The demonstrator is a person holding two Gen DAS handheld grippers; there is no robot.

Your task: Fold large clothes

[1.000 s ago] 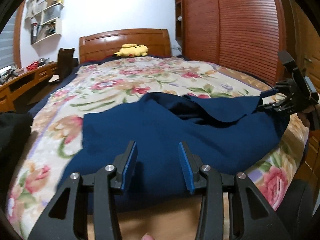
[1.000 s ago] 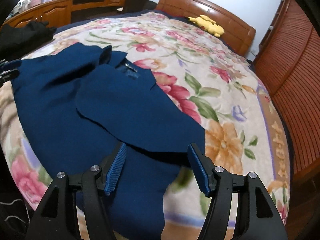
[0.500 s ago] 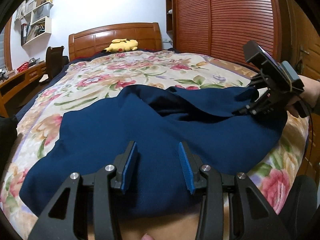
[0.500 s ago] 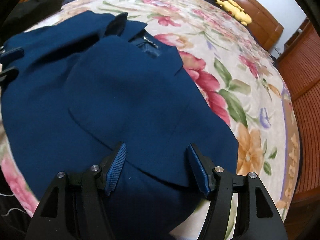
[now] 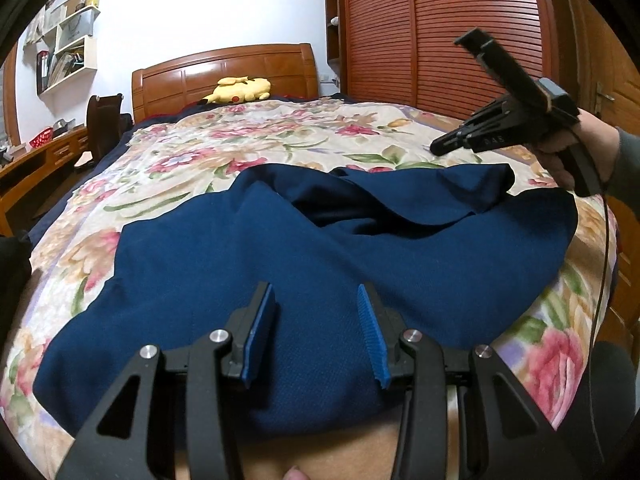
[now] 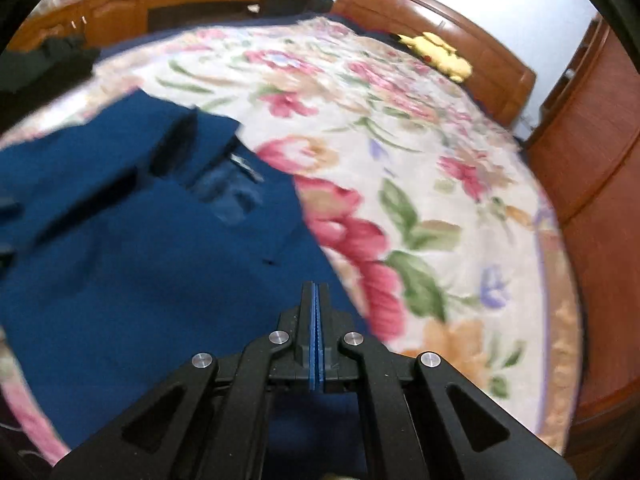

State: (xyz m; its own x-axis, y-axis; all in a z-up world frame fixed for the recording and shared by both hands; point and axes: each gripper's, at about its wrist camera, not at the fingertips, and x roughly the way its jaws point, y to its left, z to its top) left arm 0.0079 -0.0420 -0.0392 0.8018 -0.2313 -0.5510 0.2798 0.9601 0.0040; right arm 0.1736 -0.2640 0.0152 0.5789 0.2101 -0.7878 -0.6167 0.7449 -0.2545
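Observation:
A large navy blue garment (image 5: 320,256) lies spread on the floral bedspread (image 5: 248,136), one flap folded over its far right part. My left gripper (image 5: 316,320) is open just above the garment's near edge, holding nothing. My right gripper (image 6: 316,312) is shut with pads together and nothing visible between them, above the garment's (image 6: 132,248) right edge. In the left wrist view the right gripper (image 5: 440,148) hovers above the folded flap, clear of the cloth.
A yellow plush toy (image 5: 240,90) lies by the wooden headboard (image 5: 224,72). A slatted wooden wardrobe (image 5: 440,32) stands to the right of the bed. A wooden desk (image 6: 120,4) with a dark chair (image 5: 105,120) runs along the left. Dark clothing (image 6: 48,60) lies at the bed's left edge.
The right gripper has shut and lifted off the garment, leaving the flap folded over. The left gripper stays open over the near edge.

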